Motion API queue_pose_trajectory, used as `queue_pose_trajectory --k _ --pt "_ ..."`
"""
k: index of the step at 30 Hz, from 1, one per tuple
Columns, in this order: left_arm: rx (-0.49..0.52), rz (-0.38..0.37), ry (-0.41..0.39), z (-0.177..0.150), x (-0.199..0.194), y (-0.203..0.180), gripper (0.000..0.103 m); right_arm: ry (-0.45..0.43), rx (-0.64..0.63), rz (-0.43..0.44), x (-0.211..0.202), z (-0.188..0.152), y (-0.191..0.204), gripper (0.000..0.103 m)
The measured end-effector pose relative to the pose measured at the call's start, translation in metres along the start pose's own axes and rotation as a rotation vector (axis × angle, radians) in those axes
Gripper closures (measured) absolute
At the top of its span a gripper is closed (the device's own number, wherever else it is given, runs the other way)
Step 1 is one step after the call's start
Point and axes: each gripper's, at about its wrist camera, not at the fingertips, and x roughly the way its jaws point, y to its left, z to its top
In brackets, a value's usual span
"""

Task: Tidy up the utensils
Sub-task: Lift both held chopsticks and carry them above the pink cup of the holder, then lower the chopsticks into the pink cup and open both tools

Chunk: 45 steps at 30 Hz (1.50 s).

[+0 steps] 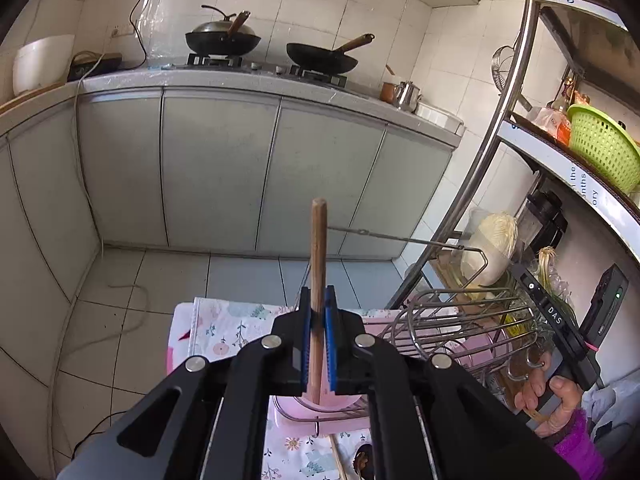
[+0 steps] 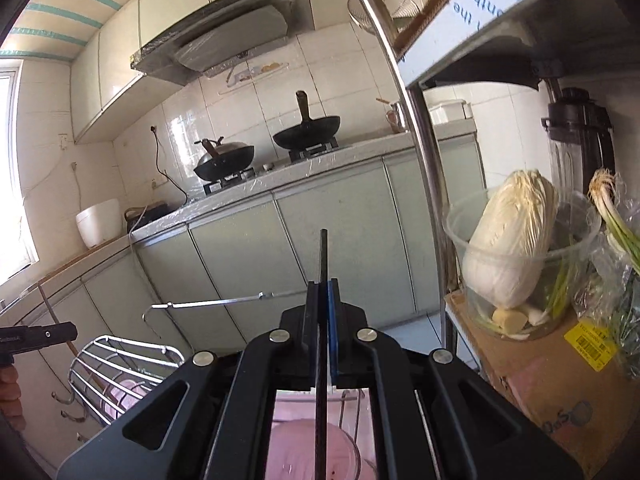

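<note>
Open floor (image 1: 168, 280) ahead toward cabinets (image 1: 224, 168) gives clear passage; wire rack (image 1: 460, 320) w/ raised rod (image 1: 400, 238) and steel shelf post (image 1: 492, 128) obstruct right side.

Black hand-held gripper (image 1: 319, 308), blue pads (image 1: 330, 344), silver screws, purple sleeve (image 1: 576, 436)

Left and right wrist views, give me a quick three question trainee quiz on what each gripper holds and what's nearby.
1. True or false: the left gripper is shut on a wooden stick.
2. What does the right gripper hold: A, a thin dark stick; B, a metal spoon; C, nothing?
3. Which vegetable stands in the clear tub on the shelf?

Key: 1 true. 2 A. 3 a cabbage.
</note>
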Motion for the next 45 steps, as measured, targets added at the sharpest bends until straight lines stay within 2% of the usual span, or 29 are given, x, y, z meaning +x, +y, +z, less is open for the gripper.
queue_pose_trajectory --k 4,10,11,12,15,17,19,21,23,28,33,45 --pt "-0.026 -0.004 0.048 -0.008 0.021 0.003 0.098 0.049 0.005 -0.004 -0.001 -0.01 -0.001 0.098" --pt "-0.067 -0.008 0.071 -0.016 0.032 0.005 0.095 0.13 -0.023 -0.014 -0.005 -0.021 0.009 0.098" --pt "-0.064 -0.001 0.073 -0.017 0.033 0.005 0.09 0.145 -0.024 -0.014 -0.005 -0.023 0.01 0.098" --pt "-0.06 0.005 0.073 -0.018 0.032 0.005 0.08 0.164 -0.028 -0.016 -0.005 -0.024 0.011 0.098" --pt "-0.073 0.007 0.055 -0.019 0.027 0.008 0.072 0.194 -0.051 -0.031 -0.005 -0.027 0.015 0.098" --pt "-0.087 0.003 0.051 -0.019 0.022 0.012 0.071 0.207 -0.057 -0.038 -0.007 -0.027 0.016 0.096" --pt "-0.102 0.007 0.045 -0.02 0.017 0.016 0.07 0.213 -0.052 -0.044 -0.011 -0.026 0.016 0.087" --pt "-0.11 0.009 0.039 -0.021 0.011 0.02 0.07 0.206 -0.043 -0.041 -0.018 -0.025 0.016 0.07" --pt "-0.118 0.012 0.032 -0.023 0.003 0.023 0.07 0.189 -0.041 -0.041 -0.027 -0.023 0.016 0.065" --pt "-0.109 0.008 0.014 -0.037 -0.019 0.023 0.07 0.165 -0.044 -0.047 -0.055 -0.026 0.019 0.064" --pt "-0.069 0.009 0.012 -0.064 -0.036 0.013 0.07 0.165 -0.061 -0.047 -0.083 -0.044 0.026 0.063" --pt "0.017 0.03 0.081 -0.141 -0.034 -0.021 0.07 0.279 -0.092 -0.066 -0.106 -0.105 0.039 0.063"
